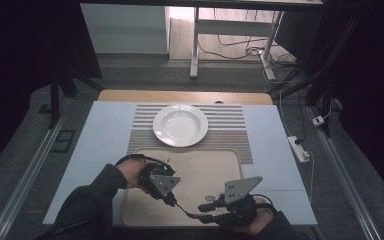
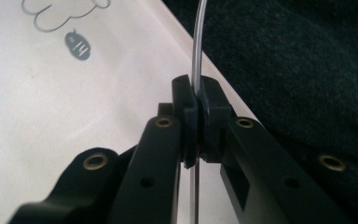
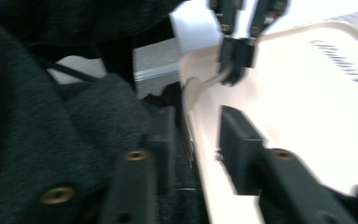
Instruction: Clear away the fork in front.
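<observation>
A thin metal utensil (image 2: 198,42) stands edge-on between the jaws of my left gripper (image 2: 196,100), which is shut on its handle. In the high view the left gripper (image 1: 172,199) hangs over the front half of a beige tray (image 1: 205,165), and the utensil (image 1: 187,212) slants from it toward my right gripper (image 1: 205,210) at the tray's front edge. The right gripper (image 3: 198,123) has its jaws apart on either side of the tray's rim, and its pads press on nothing. Farther off in that view, the left gripper (image 3: 235,70) holds the utensil (image 3: 209,78) above the tray (image 3: 307,102).
A white deep plate (image 1: 180,125) sits on a striped placemat (image 1: 230,125) behind the tray, all on a pale blue table top (image 1: 100,130). Dark sleeves come in at the bottom. Table legs and cables lie beyond the far edge.
</observation>
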A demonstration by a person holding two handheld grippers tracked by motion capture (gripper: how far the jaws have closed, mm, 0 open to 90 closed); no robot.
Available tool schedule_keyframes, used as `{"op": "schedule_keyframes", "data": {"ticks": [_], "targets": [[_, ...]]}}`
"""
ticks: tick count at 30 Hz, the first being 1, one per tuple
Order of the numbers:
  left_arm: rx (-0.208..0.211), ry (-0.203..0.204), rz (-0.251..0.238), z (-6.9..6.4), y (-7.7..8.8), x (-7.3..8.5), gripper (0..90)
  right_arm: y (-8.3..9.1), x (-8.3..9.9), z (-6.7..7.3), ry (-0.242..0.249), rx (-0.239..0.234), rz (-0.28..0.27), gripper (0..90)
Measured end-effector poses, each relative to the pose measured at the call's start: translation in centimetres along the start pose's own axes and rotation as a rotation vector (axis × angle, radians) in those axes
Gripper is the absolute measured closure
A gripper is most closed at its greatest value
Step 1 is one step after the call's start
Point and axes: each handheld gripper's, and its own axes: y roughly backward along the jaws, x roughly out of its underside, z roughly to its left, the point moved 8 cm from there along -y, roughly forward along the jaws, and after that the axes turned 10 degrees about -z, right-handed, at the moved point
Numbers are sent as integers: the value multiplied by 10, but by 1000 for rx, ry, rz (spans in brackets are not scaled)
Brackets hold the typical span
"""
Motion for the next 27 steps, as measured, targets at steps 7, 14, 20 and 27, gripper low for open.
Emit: {"op": "schedule_keyframes", "data": {"ticks": [7,14,20,27], "targets": [[-47,219,0,-2,5,8,866,8,-1,-17,28,139,-16,332],[-111,406,19,-4,7,20,866,19,8,-36,0,313,25,126],[-197,552,-1,-4,9,31,865,33,18,-44,-24,424,49,96],[-321,740,-32,-3,16,44,864,49,25,-49,-51,494,43,88]]}}
